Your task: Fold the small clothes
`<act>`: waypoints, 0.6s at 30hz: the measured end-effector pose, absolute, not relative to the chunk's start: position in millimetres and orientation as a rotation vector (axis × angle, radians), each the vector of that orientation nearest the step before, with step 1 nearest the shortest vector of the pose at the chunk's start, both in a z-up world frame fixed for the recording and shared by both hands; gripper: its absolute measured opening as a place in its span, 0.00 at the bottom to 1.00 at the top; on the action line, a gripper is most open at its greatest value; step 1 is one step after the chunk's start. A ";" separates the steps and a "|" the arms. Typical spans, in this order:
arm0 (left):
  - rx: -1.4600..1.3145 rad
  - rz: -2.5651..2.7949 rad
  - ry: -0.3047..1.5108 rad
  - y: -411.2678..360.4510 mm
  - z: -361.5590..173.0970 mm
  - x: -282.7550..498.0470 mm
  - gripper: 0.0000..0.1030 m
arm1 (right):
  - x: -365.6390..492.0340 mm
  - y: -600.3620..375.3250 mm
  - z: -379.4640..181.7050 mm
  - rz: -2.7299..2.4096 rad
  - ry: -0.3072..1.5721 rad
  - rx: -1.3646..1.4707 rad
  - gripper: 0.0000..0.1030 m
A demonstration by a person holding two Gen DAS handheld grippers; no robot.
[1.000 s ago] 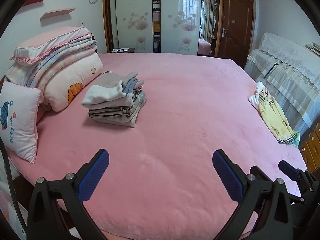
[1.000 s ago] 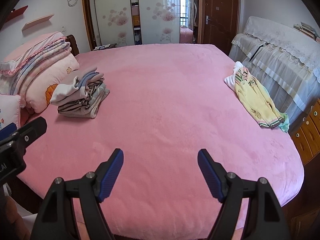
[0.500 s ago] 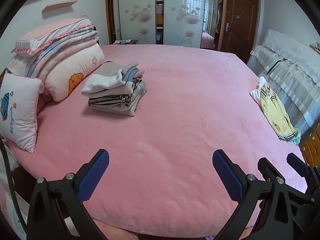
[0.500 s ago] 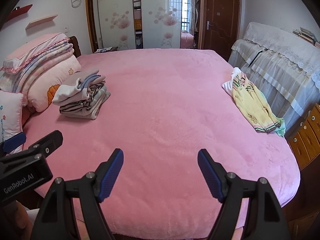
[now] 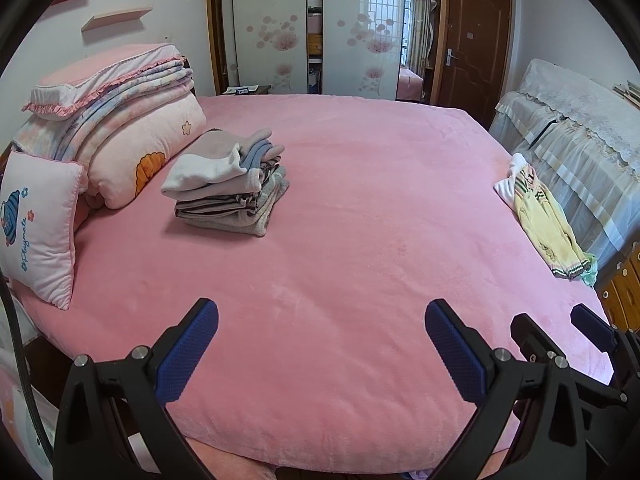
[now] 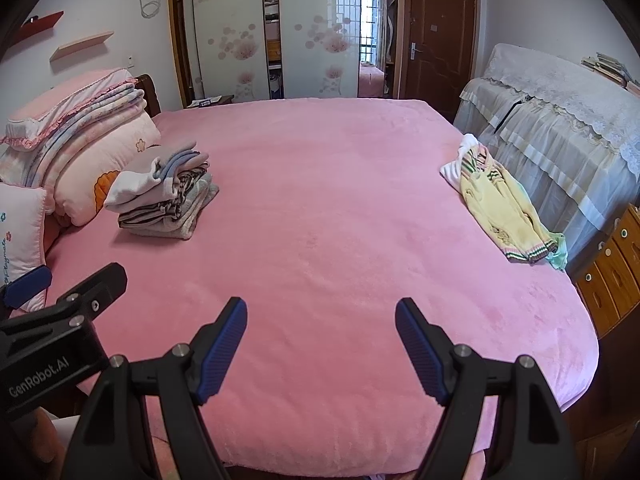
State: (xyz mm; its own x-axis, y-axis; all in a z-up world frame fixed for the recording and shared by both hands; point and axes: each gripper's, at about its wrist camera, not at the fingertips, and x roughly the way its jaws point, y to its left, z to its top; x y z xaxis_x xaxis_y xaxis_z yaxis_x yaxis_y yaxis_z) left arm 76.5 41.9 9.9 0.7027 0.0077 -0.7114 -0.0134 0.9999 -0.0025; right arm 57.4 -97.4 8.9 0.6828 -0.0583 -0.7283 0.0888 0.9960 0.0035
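Note:
A stack of folded small clothes (image 5: 230,188) (image 6: 166,196) sits on the pink bed (image 5: 340,240) (image 6: 328,220) toward its left side. A loose pile of unfolded clothes, yellow on top (image 5: 544,224) (image 6: 504,204), lies at the bed's right edge. My left gripper (image 5: 322,314) hovers over the near edge of the bed, open, with nothing between its blue pads. My right gripper (image 6: 320,312) hangs beside it to the right, also open and empty. Both grippers are well short of either pile.
Folded quilts and pillows (image 5: 120,128) are heaped at the left of the bed, with a small cushion (image 5: 38,224) in front. A lace-covered piece of furniture (image 6: 560,120) and wooden drawers (image 6: 612,272) stand right of the bed. A wardrobe (image 5: 320,28) and door (image 5: 476,44) are behind.
Both views have drawn back slightly and lifted, so more of the bed's near edge shows. The grippers stay open and empty; the clothes have not moved.

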 end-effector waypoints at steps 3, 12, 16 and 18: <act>-0.006 0.008 0.786 40.6 11.6 73.3 1.00 | 53.1 -98.3 10.6 -0.087 0.810 0.043 0.75; -0.006 0.013 0.776 42.2 13.6 68.8 1.00 | 46.6 -101.2 13.0 -0.103 0.803 0.053 0.75; -0.001 0.017 0.777 41.3 13.5 67.7 1.00 | 44.3 -101.7 15.0 -0.111 0.791 0.051 0.75; -0.001 0.014 0.778 40.6 13.6 67.0 1.00 | 43.4 -101.7 15.7 -0.112 0.786 0.050 0.75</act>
